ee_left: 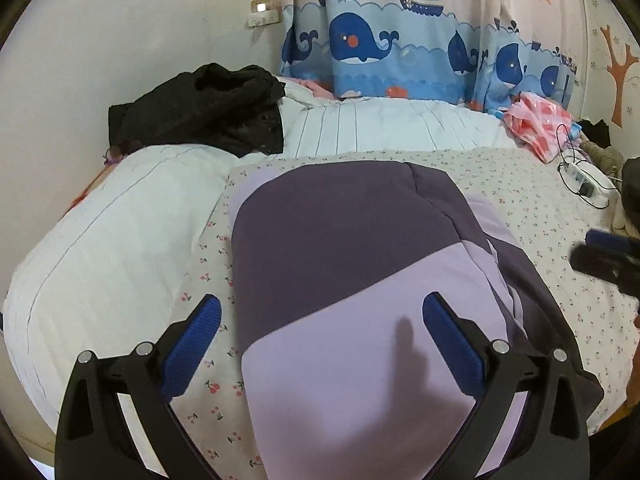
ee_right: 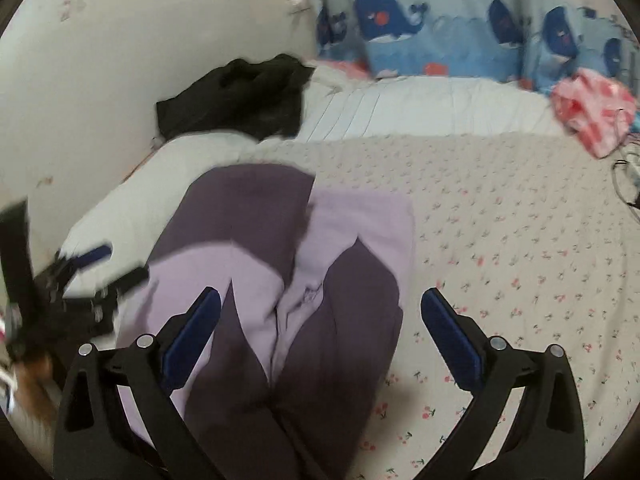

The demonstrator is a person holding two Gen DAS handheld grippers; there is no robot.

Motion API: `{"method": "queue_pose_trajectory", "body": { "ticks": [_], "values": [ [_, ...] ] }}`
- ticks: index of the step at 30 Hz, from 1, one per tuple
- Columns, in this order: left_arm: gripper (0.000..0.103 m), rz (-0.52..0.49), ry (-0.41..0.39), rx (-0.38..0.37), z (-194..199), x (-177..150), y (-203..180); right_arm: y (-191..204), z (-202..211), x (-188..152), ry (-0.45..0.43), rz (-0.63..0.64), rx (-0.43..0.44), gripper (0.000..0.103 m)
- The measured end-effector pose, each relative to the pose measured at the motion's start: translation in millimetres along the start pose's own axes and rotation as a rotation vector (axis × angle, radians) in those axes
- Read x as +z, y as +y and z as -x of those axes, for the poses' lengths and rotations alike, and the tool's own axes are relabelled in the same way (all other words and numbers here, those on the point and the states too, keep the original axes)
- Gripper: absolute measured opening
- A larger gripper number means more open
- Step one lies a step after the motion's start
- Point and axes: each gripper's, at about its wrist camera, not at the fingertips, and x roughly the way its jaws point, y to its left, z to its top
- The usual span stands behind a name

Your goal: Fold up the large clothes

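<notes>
- Left wrist view shows our left gripper with jaws spread wide and empty, hanging over the purple garment on the bed.
- Right wrist view, somewhat blurred, shows our right gripper likewise wide and empty above the same garment's dark lower panels.
- We judge the cloth soft, padded and light; it will sag and slide on itself.
- We would pinch it at a corner or hem edge, not mid-panel.
</notes>
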Motion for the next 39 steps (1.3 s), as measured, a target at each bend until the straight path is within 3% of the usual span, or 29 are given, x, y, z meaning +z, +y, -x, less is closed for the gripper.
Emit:
{"method": "queue_pose_trajectory", "body": {
  "ticks": [4,8,10,16,21,39],
  "values": [
    [0.097,0.071,0.016,0.020,-1.5,-0.2,11.9,37.2,-6.1,-3.5,0.012,0.045,-0.097,0.097],
    [0.097,0.154,0.030,0.048,-0.5,-3.1,26.3,54.8,-34.8,2.2,0.020,0.052,-0.108,0.097],
    [0.097,0.185,0.052,0.057,-3.8,-3.5,32.6,62.7,-41.1,3.4,0.023,0.081,-0.153,0.097],
    [0.097,0.216,0.120,-0.014,-11.5,-8.3,41.1,72.6,-63.8,-3.0,0.024,0.135,-0.152,0.097],
    [0.097,0.181,0.087,0.009,-3.0,-5.4,38.6,76.9,-64.1,-3.7,0.027,0.158,-0.152,0.097],
    [0.097,0.161,0.112,-0.004,-7.4,-5.3,35.3,74.9,-65.2,-5.2,0.040,0.154,-0.138,0.097]
  ]
}}
